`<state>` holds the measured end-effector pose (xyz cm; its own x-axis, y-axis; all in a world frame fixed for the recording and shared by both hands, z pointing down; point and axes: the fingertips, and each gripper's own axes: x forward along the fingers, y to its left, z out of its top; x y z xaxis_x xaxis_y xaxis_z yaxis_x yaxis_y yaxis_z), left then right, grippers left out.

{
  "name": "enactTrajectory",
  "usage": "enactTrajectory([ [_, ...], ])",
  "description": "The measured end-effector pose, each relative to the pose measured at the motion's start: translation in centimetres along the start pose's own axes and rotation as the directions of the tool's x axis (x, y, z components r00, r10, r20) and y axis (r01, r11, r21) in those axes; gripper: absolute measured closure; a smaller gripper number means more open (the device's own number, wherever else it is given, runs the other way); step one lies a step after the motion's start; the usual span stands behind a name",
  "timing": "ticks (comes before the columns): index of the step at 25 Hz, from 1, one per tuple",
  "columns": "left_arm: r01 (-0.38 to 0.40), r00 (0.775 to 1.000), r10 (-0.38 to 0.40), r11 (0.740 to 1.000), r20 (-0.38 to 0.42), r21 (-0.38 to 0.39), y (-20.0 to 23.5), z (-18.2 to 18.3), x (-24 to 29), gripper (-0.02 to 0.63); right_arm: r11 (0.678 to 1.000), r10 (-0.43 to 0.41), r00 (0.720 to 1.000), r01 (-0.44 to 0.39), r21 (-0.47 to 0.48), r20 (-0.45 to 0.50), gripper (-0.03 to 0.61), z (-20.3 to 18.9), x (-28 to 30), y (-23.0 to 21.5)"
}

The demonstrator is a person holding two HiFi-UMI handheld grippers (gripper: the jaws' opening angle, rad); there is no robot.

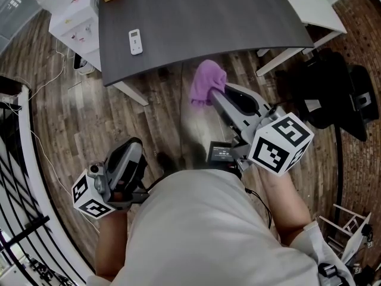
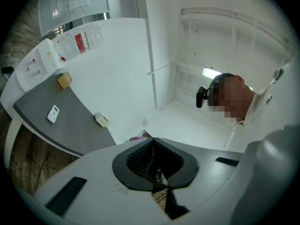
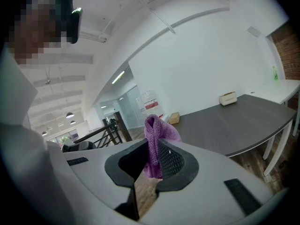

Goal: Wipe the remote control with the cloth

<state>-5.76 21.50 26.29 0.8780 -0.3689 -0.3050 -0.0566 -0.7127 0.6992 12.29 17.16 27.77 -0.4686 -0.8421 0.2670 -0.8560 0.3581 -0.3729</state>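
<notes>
Remote [image 1: 136, 42] lies on the grey table [image 1: 226, 16] in the upper left of the head view. That is up and left of our right gripper [image 1: 212, 94], which is clamped on the purple cloth [image 1: 208, 79] just off the table's near edge. The remote's long axis runs roughly up-down in frame; which end leads we cannot tell. Our left gripper [image 1: 131, 151], lower left, is closed and empty, and farther off, so the right has the shorter reach.

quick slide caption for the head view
Right gripper clamps a crumpled purple cloth near the dark grey table where a small white remote control lies
</notes>
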Motion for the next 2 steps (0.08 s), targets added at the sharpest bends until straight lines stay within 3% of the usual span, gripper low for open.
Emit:
enactTrajectory([
  [2, 0.038, 0.999, -0.038, 0.999, 0.002, -0.013, -0.58, -0.28, 0.23, 0.606, 1.000, 0.009, 1.000, -0.009, 0.010, 0.005, 0.512, -0.06, -0.16, 0.02],
])
